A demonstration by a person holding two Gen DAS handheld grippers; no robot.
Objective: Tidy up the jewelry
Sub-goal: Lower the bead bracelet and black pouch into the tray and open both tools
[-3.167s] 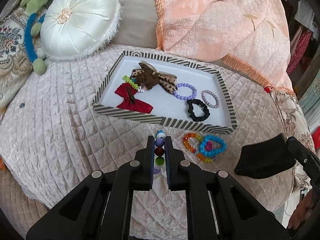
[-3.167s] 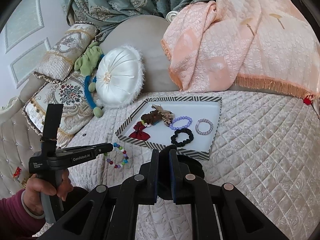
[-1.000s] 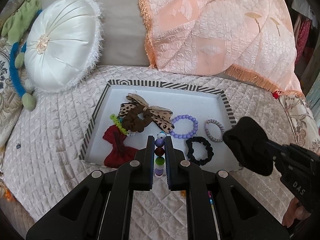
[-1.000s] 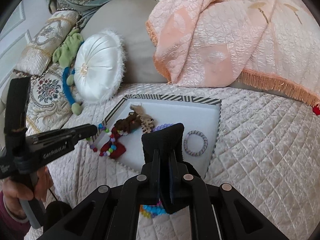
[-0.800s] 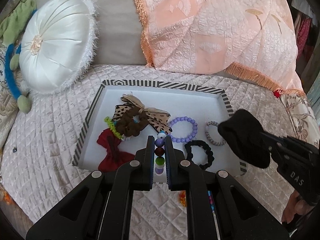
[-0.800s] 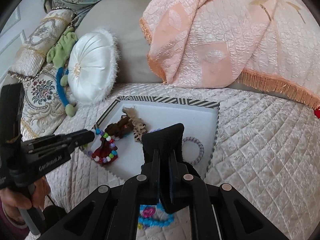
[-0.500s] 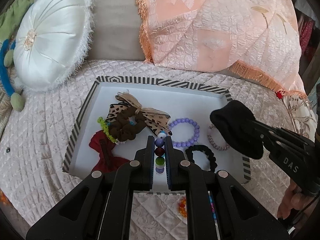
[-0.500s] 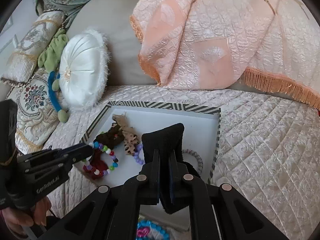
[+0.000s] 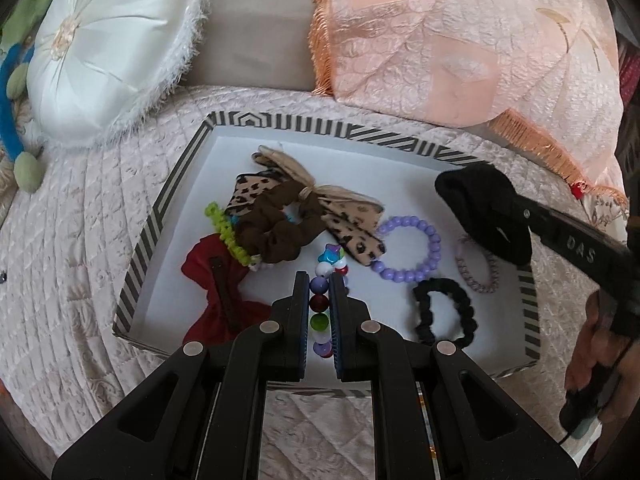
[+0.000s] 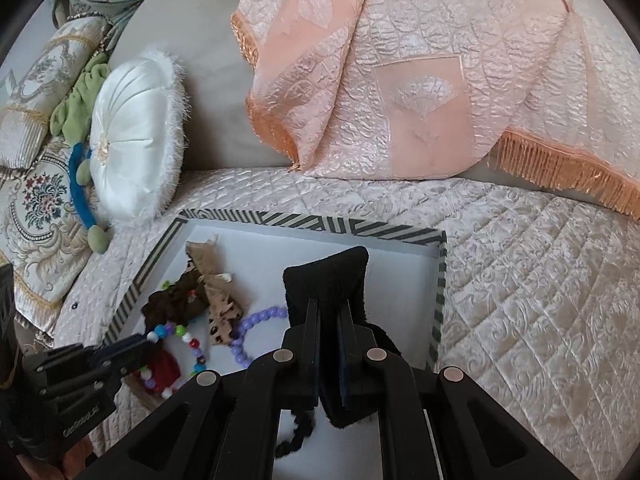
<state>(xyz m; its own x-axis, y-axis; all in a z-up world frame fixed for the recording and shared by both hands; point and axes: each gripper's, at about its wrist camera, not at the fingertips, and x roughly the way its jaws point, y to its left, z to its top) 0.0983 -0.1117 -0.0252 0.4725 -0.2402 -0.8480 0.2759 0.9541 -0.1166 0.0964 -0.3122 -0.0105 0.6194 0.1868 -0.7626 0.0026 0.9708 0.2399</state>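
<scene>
The left gripper (image 9: 320,304) pinches the multicoloured bead bracelet (image 9: 322,300) over the striped tray (image 9: 158,216). The right gripper (image 10: 329,354) clamps a black velvet pouch (image 10: 326,280) at the tray's 3 o'clock side. Lower the bracelet onto bare white floor near 6 o'clock before letting go.

Tray (image 9: 160,216): black-and-white striped rim, plain white floor. In it: leopard-print beige bow (image 9: 352,224), dark brown scrunchie (image 9: 276,236), lime green coil tie (image 9: 224,232), red bow (image 9: 212,280), lilac bead bracelet (image 9: 412,256), pale pink coil tie (image 9: 478,272), black scrunchie (image 9: 444,316). Multicolour bead bracelet (image 9: 320,296): purple, dark red, green, white, blue star. Black velvet pouch (image 10: 328,280). Quilt (image 10: 540,300) cream. Throw (image 10: 400,80) peach, orange fringe. Round cushion (image 10: 132,140) white satin.
</scene>
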